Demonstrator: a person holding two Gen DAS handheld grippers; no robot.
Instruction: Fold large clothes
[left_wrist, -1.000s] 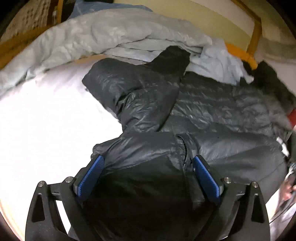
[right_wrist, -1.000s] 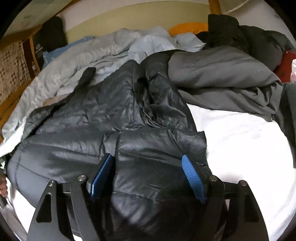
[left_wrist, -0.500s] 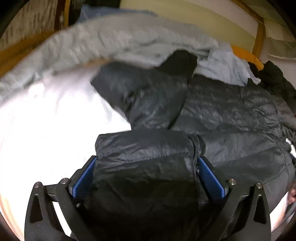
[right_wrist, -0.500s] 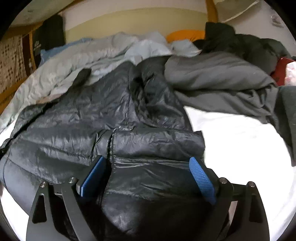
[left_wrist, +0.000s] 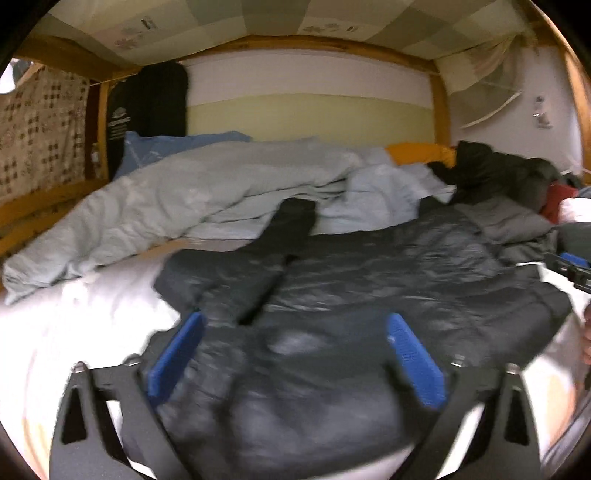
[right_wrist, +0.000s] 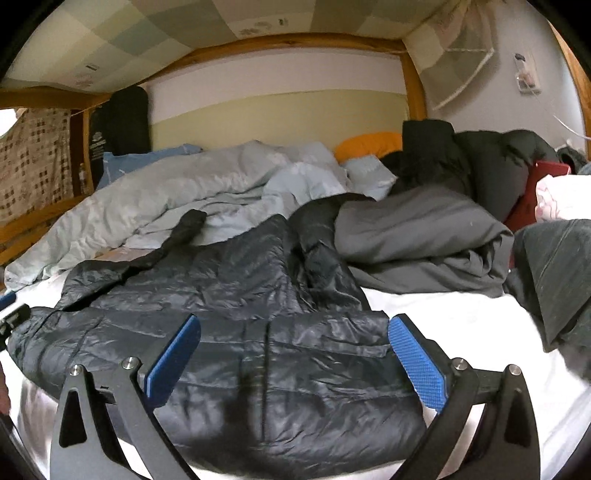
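Now both hems dropped: left hand-held gripper (left_wrist: 293, 354) closing empty above jacket (left_wrist: 369, 280), right hand-held gripper (right_wrist: 293, 356) opening, released; bottom fold laid on bed (right_wrist: 461, 314).

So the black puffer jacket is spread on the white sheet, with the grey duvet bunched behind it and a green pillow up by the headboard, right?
Not quite: the pillow by the headboard is orange, not green, as the right wrist view shows. The rest holds: the black puffer jacket lies spread on the white sheet, with the grey duvet bunched behind it.
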